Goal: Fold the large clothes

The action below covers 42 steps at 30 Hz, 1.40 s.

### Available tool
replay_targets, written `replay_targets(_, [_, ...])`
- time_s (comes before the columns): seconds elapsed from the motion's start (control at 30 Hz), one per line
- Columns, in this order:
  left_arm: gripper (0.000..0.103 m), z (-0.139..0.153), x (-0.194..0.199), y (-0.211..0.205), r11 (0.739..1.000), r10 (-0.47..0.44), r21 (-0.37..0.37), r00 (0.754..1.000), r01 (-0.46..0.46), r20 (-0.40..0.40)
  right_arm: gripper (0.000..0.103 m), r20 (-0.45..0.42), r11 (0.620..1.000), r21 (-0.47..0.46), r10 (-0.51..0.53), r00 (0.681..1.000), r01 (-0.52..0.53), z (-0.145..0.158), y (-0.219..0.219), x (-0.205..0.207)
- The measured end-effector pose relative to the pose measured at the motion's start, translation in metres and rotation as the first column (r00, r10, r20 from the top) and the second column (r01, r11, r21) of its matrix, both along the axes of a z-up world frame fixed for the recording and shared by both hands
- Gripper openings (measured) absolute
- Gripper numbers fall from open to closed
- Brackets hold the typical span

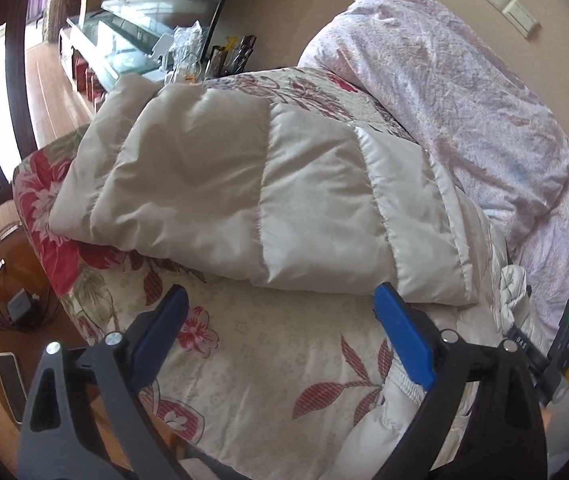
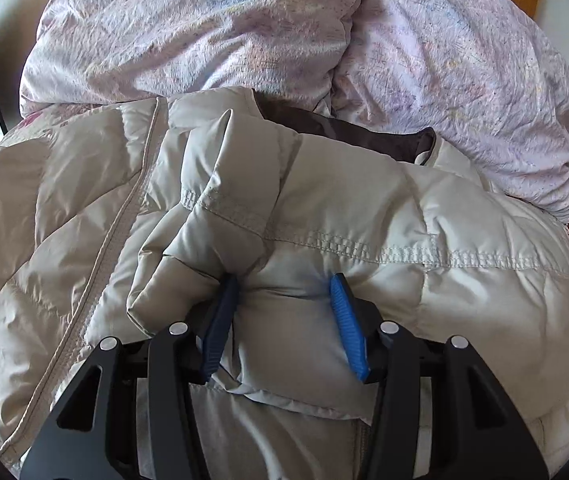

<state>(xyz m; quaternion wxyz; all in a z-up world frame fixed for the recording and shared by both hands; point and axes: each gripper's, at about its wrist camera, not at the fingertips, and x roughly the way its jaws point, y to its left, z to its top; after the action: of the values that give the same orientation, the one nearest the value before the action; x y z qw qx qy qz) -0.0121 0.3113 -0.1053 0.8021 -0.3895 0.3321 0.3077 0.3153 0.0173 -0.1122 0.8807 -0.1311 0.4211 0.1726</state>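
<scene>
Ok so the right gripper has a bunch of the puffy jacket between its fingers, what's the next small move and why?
Probably bring the left gripper forward onto the jacket's near edge and close. Its jaws stand wide with only the floral bedspread between them, so it holds nothing, while the right gripper has a puffy fold between its pads. Whether that grip is firm I can't tell. A second hold should let both hands fold.

The puffy jacket was pale beige with tone-on-tone stitching, and its collar lining was dark brown. The bedspread was cream, printed with red flowers and striped red leaves. The duvet along the bed's far edge was pale lilac with faint blue and pink flecks. Each tool's fingers were bright blue on black frames. The floor was warm orange-brown wood.
</scene>
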Motion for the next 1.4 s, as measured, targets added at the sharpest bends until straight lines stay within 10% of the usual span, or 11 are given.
replay_targets(0.2, [0.085,-0.008,-0.020,0.027,0.983,0.143,-0.132,0.986,-0.130,0.088,0.051,-0.001,0.999,0.037,-0.001,1.000,0.001,0.000,-0.004,0.001])
replay_targets(0.67, [0.017,-0.005,-0.037,0.075,0.950,0.298,-0.113,0.952,-0.289,0.066,0.051,-0.002,0.998,0.065,0.000,1.000,0.000,-0.001,-0.008,0.002])
replay_targets(0.87, [0.012,0.078,0.002,0.047,0.976,0.160,0.136,0.983,-0.172,0.094,0.051,0.041,1.000,-0.012,0.007,0.999,-0.006,-0.001,0.001,-0.003])
replay_targets(1.07, [0.012,0.166,0.080,-0.030,0.935,-0.126,0.346,0.982,0.071,0.139,0.052,0.033,1.000,-0.025,0.017,0.999,-0.017,0.001,0.002,-0.003])
replay_targets(1.23, [0.012,0.197,0.150,-0.123,0.841,-0.414,0.434,0.901,0.324,0.130,0.053,-0.102,0.981,0.185,-0.041,0.994,0.059,0.022,-0.050,0.001])
replay_targets(1.4, [0.012,0.184,0.204,-0.210,0.731,-0.628,0.428,0.770,0.531,0.118,0.064,-0.005,0.960,0.189,-0.208,0.978,0.206,0.053,-0.126,-0.005])
